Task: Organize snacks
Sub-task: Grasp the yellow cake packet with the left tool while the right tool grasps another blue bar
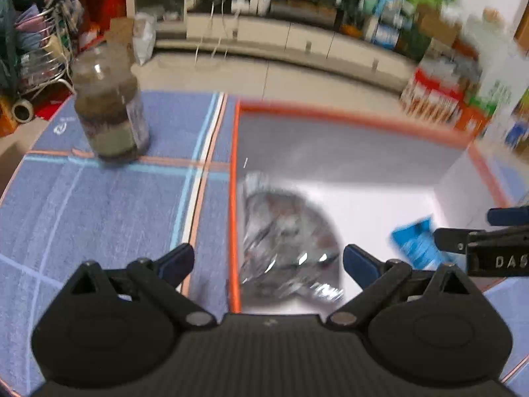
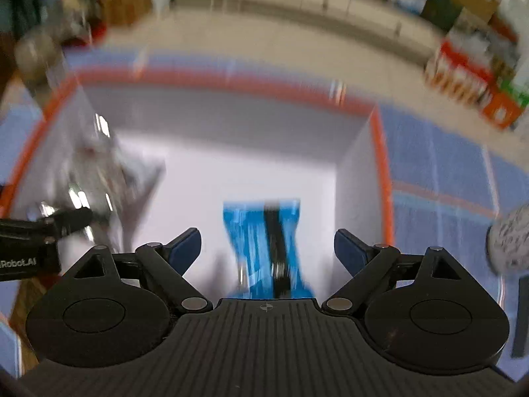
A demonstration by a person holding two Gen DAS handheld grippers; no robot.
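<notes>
A white box with an orange rim [image 1: 330, 110] stands on the blue plaid tablecloth [image 1: 99, 215]. Inside at its left lies a clear, shiny snack bag [image 1: 287, 248], and my left gripper [image 1: 268, 261] hangs open above it without touching. A blue snack packet [image 1: 415, 243] lies at the box's right side. In the right wrist view this blue packet [image 2: 264, 248] shows, blurred, between the wide-apart fingers of my open right gripper [image 2: 267, 244], and the pads do not press on it. The shiny bag [image 2: 99, 182] is at the left there, in the same box [image 2: 231, 84].
A tall clear jar [image 1: 109, 109] with brown contents stands on the cloth left of the box. A grey speckled object [image 2: 509, 241] sits at the right edge. Cabinets [image 1: 297, 36] and stacked cartons [image 1: 443, 96] line the floor beyond the table.
</notes>
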